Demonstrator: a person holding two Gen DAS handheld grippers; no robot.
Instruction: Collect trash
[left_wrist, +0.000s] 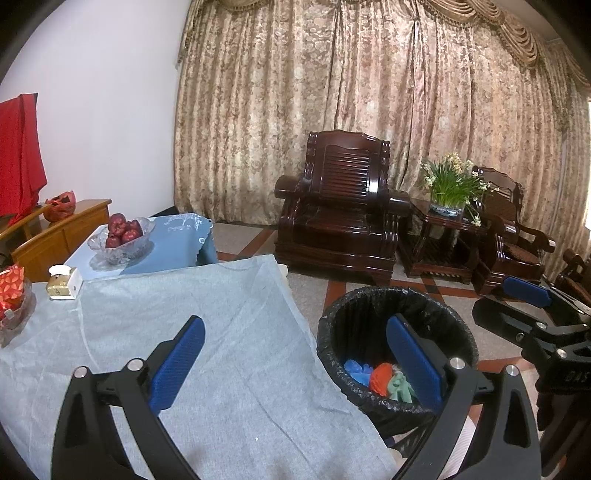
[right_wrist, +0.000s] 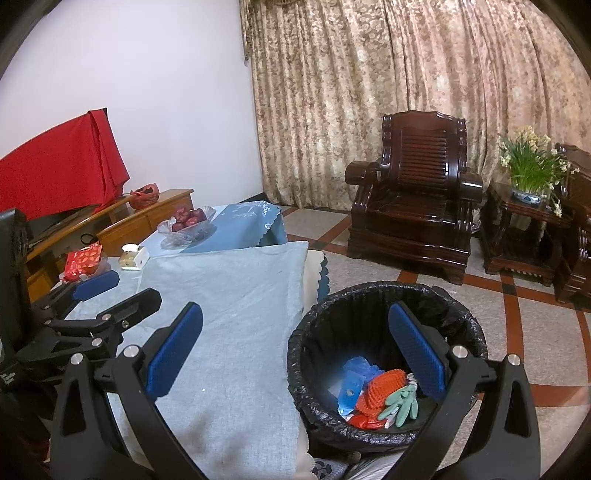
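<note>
"DAS" on right claw (left_wrist: 532, 306)

Cloth-covered table (right_wrist: 236, 295) (pale blue) bears tissue box (right_wrist: 133, 258), apple bowl (right_wrist: 186, 221).

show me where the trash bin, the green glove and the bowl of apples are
trash bin (right_wrist: 373, 291), right wrist view, far rim with black liner
green glove (right_wrist: 404, 402), right wrist view, palm, inside the bin
bowl of apples (left_wrist: 122, 247), left wrist view, front glass wall
</note>
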